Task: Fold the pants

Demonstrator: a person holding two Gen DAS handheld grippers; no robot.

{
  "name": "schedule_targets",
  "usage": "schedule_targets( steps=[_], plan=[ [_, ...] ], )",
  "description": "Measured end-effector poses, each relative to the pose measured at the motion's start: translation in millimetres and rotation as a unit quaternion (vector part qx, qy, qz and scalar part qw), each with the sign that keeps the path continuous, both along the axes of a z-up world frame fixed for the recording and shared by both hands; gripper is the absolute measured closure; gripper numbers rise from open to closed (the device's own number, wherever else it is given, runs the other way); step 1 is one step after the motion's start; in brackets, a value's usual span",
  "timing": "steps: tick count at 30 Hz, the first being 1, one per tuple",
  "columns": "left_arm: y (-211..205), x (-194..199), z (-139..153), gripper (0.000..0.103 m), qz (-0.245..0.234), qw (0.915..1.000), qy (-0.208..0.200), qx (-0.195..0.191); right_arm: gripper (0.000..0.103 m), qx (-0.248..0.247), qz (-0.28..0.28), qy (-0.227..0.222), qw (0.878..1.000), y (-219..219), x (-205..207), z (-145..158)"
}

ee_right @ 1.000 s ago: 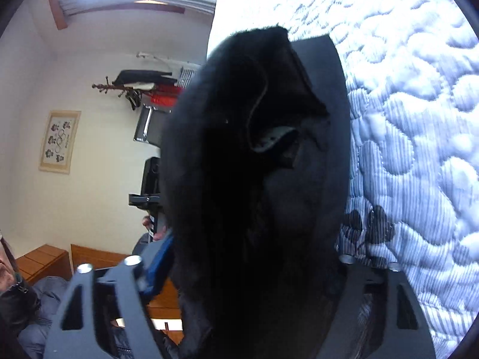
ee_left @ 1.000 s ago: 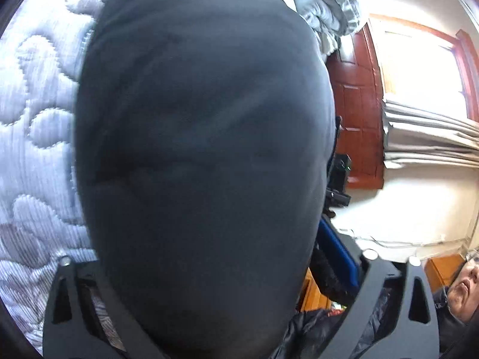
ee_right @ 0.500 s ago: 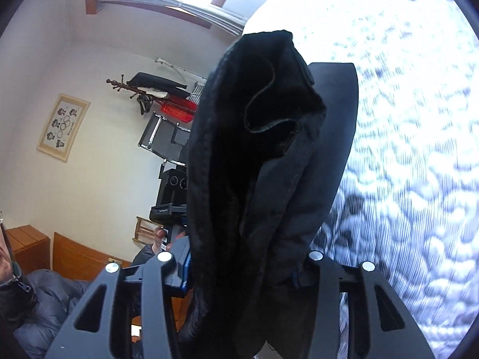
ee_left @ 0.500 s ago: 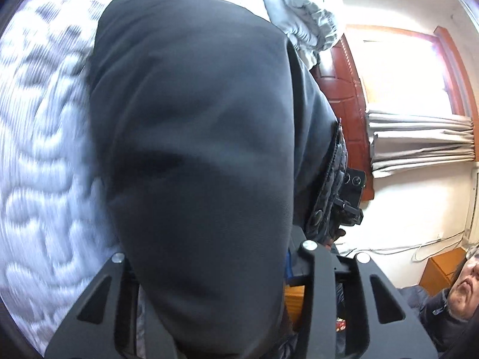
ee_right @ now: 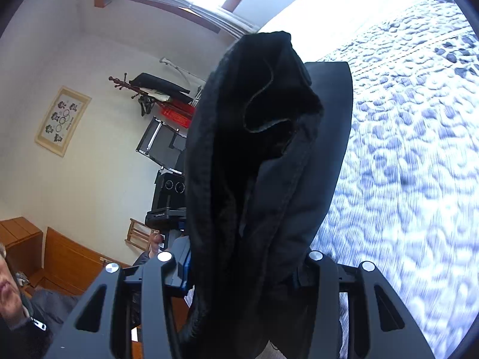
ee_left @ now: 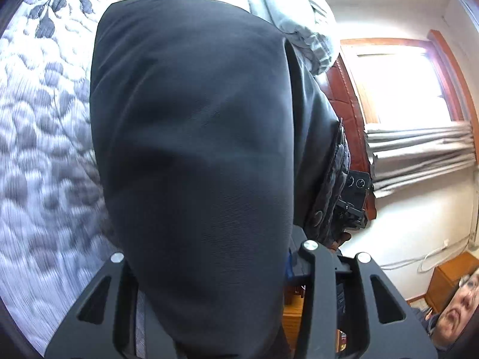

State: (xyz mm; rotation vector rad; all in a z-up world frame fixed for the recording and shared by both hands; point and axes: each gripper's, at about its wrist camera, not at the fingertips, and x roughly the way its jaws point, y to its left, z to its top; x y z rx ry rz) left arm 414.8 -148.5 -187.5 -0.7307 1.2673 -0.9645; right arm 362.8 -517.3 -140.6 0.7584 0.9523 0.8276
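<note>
Both grippers hold the dark pants above a bed covered by a white quilted bedspread [ee_left: 39, 149] with a grey leaf pattern. In the left wrist view, the left gripper [ee_left: 209, 257] is clamped on a broad, smooth fold of the pants [ee_left: 191, 137], which fills the space between its two black fingers [ee_left: 317, 284] and bulges forward over most of the view, lifted clear of the bedspread that lies to its left. Beyond the far edge of the pants a bunched grey blanket [ee_left: 299, 24] sits on the bed, and past it, further from the bed, stand a reddish wooden headboard [ee_left: 344, 95], a bright window [ee_left: 401, 86] and a gathered curtain [ee_left: 419, 149]. The other handheld device [ee_left: 356, 197] peeks out just at the right edge of the pants. In the right wrist view, the right gripper [ee_right: 239, 257] is closed on a thicker, bunched part of the pants [ee_right: 254, 164], with a curled hem or opening showing near its top; the cloth rises up between the fingers [ee_right: 155, 287] and hides their tips. The bedspread [ee_right: 419, 149] spreads to the right of the pants, while on the side away from the bed hang a framed picture [ee_right: 63, 119] and a coat rack [ee_right: 149, 89] against the pale wall.
</note>
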Motion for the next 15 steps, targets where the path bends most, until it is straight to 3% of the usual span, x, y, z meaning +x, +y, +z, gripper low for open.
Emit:
schedule_targets(
  steps=[6, 10, 11, 14, 15],
  plan=[
    [1.4, 21.6, -29.9, 0.060, 0.014, 0.9989, 0.036, 0.028, 0.056, 0.000, -0.009, 0.063, 0.998, 1.4, 49.6, -39.9],
    [5.0, 21.0, -32.6, 0.054, 0.011, 0.9993, 0.029, 0.022, 0.054, 0.021, -0.021, 0.075, 0.997, -8.8, 47.3, -67.5],
    [5.9, 19.4, -32.8, 0.053, 0.010, 0.9994, 0.024, 0.025, 0.052, 0.024, -0.024, 0.076, 0.997, -10.9, 45.9, -72.4],
    [-13.2, 19.1, -29.7, 0.046, 0.013, 0.9992, 0.012, 0.035, 0.033, 0.017, -0.043, 0.080, 0.996, -14.6, 42.2, -82.1],
    [-29.0, 21.8, -25.6, 0.038, 0.016, 0.9990, 0.010, 0.041, 0.029, 0.009, -0.054, 0.076, 0.996, -15.1, 41.1, -83.2]
  ],
)
